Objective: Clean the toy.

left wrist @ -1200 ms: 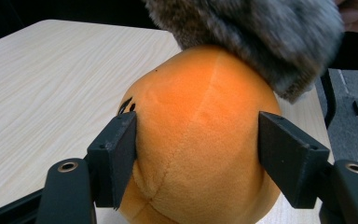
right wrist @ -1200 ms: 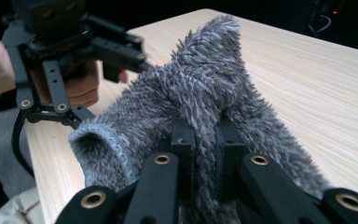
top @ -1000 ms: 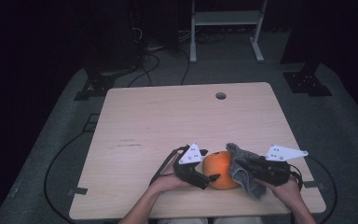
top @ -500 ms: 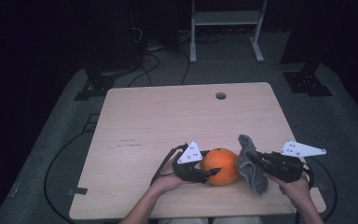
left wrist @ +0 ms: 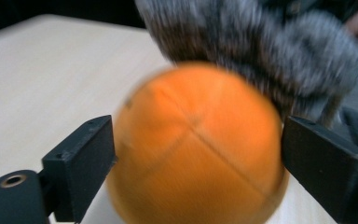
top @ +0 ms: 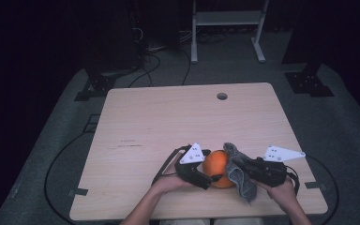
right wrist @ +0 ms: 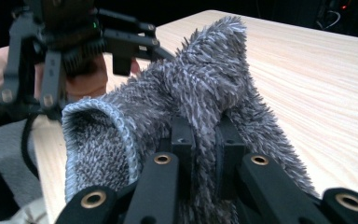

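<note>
The table (top: 168, 122) was the biggest thing in frame and bare apart from your work at its near edge; the only mark on it was a faint dark line left of centre, too small to read. No brand or label showed anywhere.

The orange ball (top: 217, 167) sat on the table between your two grippers. Your left gripper (left wrist: 196, 154) had its jaws apart, one on each side of the ball, and they'd just been opening; whether they pressed it I couldn't tell. With that loose a hold, a push from the cloth would likely have rolled it out.

Your right gripper (right wrist: 204, 140) was clamped on the grey cloth (right wrist: 191, 93), just right of the ball. The grip was narrow, so a hard wipe could have pulled the cloth free.
</note>
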A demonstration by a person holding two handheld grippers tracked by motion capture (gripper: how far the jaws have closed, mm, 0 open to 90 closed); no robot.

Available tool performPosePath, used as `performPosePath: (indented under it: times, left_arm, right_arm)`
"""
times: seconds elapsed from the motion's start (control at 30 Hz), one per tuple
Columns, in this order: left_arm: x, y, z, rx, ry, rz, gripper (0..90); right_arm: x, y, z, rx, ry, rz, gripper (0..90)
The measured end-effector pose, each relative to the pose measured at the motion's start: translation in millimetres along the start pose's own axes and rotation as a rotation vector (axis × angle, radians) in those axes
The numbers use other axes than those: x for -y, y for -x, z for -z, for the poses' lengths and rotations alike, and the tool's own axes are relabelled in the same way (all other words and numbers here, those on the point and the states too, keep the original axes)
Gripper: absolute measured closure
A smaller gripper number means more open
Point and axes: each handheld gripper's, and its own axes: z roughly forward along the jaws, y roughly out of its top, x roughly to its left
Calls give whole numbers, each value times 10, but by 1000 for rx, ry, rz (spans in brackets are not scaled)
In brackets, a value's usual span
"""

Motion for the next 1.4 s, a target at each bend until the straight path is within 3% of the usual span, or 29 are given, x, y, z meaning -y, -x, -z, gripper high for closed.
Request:
performPosePath:
  times: [0.03,0.1,0.27,0.3,0.33,0.37,0.47,0.53,0.6,0.7,0.8,0.83,0.9,0.97,1.0,1.07,1.2,1.23,1.33,1.4]
  left_arm:
    - [6,17,-18,1,0,-14,102]
    - [19,22,-13,-10,26,-21,211]
    - [20,34,-2,-28,53,-4,313]
    - [-4,25,13,-26,56,19,322]
    - [-34,22,33,-23,58,38,326]
    - [-70,25,61,-32,49,33,326]
    - [-159,69,130,-83,15,-7,330]
    - [-170,90,135,-108,-3,-27,330]
    - [-159,89,134,-89,-4,-8,334]
    - [-117,90,129,-50,-9,-3,308]
    - [-63,30,135,-16,33,-15,208]
    - [-42,-6,117,-15,38,5,176]
    - [-22,-24,81,-16,18,15,96]
    - [-1,-14,63,-14,19,13,98]
    - [6,5,70,-7,29,-1,144]
    - [0,19,93,16,19,-20,198]
    - [-24,53,132,65,1,-82,223]
    - [-23,49,140,76,7,-82,221]
    - [0,-15,107,20,-17,-43,129]
    - [43,-58,64,43,-28,-1,88]
  right_arm:
    - [1,1,-1,10,-4,5,807]
    - [31,41,10,25,-4,0,806]
    - [152,226,74,108,-19,-65,806]
    - [161,236,97,125,-28,-65,807]
    - [147,235,126,118,-16,-71,807]
    - [115,223,166,113,12,-70,808]
    - [-20,129,242,81,86,-50,808]
    - [-114,14,204,30,112,-25,808]
    - [-160,-96,68,14,81,19,808]
    - [-103,-117,-63,26,32,49,808]
    - [-59,-95,-48,32,22,49,808]
    - [-56,-98,-42,31,20,50,808]
    - [-59,-105,-38,29,12,57,808]
    - [-54,-94,-43,32,11,58,807]
    - [-47,-78,-45,39,10,58,807]
    - [-16,-29,-36,46,10,40,807]
    - [33,27,0,86,-8,32,807]
    - [40,36,12,96,-11,28,808]
    - [53,61,11,96,0,12,808]
    - [44,36,-15,90,-4,22,808]
